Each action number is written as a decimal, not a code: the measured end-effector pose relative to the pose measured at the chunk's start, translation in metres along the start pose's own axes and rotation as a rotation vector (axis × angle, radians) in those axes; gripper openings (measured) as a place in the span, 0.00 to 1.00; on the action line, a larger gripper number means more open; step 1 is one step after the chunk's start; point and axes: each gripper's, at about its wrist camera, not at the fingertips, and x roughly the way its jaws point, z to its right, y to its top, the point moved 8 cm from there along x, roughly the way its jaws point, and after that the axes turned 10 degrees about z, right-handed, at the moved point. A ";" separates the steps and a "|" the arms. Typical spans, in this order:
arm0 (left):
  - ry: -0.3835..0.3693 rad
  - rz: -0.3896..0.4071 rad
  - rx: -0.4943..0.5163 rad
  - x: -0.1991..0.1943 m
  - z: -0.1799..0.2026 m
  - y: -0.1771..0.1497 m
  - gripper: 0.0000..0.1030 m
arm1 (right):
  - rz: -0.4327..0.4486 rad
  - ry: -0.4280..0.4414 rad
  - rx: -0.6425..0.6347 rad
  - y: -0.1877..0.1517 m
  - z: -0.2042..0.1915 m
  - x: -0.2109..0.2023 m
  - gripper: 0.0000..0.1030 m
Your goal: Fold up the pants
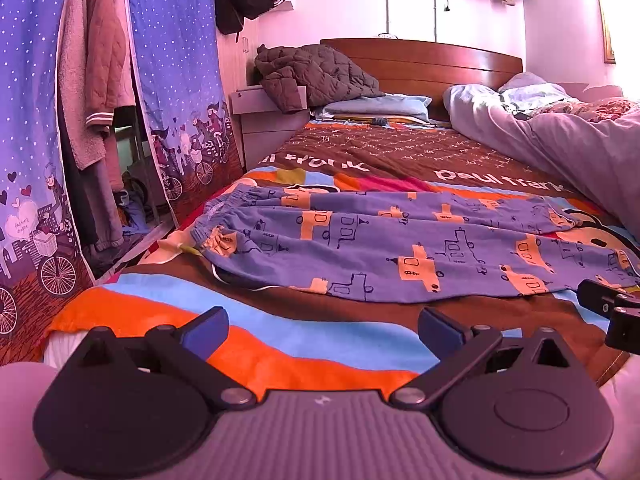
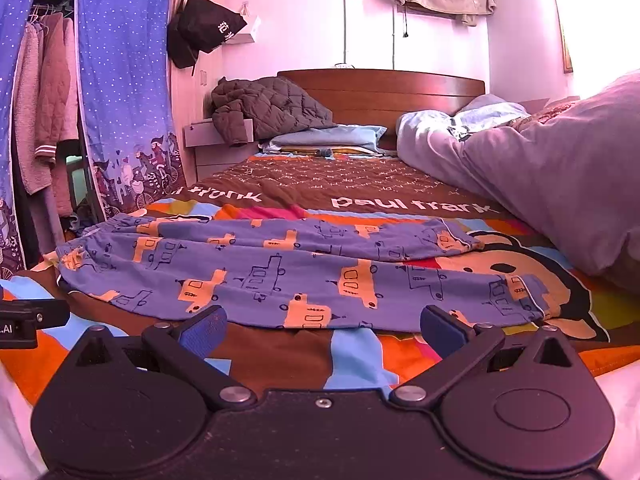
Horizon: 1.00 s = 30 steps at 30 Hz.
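Blue pants (image 1: 400, 248) with orange truck prints lie flat across the bed, waistband to the left, leg cuffs to the right; they also show in the right wrist view (image 2: 288, 276). My left gripper (image 1: 322, 330) is open and empty, low over the bedspread, short of the pants' near edge. My right gripper (image 2: 322, 330) is open and empty, its fingertips just at the near edge of the lower leg. The right gripper's body shows at the right edge of the left wrist view (image 1: 612, 312).
The bed has a colourful striped bedspread (image 1: 280, 344). A grey duvet (image 2: 560, 184) is heaped along the right side. A brown jacket (image 2: 268, 108) and pillows lie by the wooden headboard (image 2: 384, 92). A fabric wardrobe (image 1: 172, 80) with hanging clothes stands left.
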 end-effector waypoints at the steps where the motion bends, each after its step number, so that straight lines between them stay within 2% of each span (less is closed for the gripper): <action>1: 0.000 0.000 0.000 0.000 0.000 0.000 1.00 | -0.001 -0.001 0.000 0.000 0.000 0.000 1.00; 30: -0.005 -0.010 -0.025 0.001 -0.005 -0.001 1.00 | -0.013 -0.013 0.008 -0.002 0.001 0.001 1.00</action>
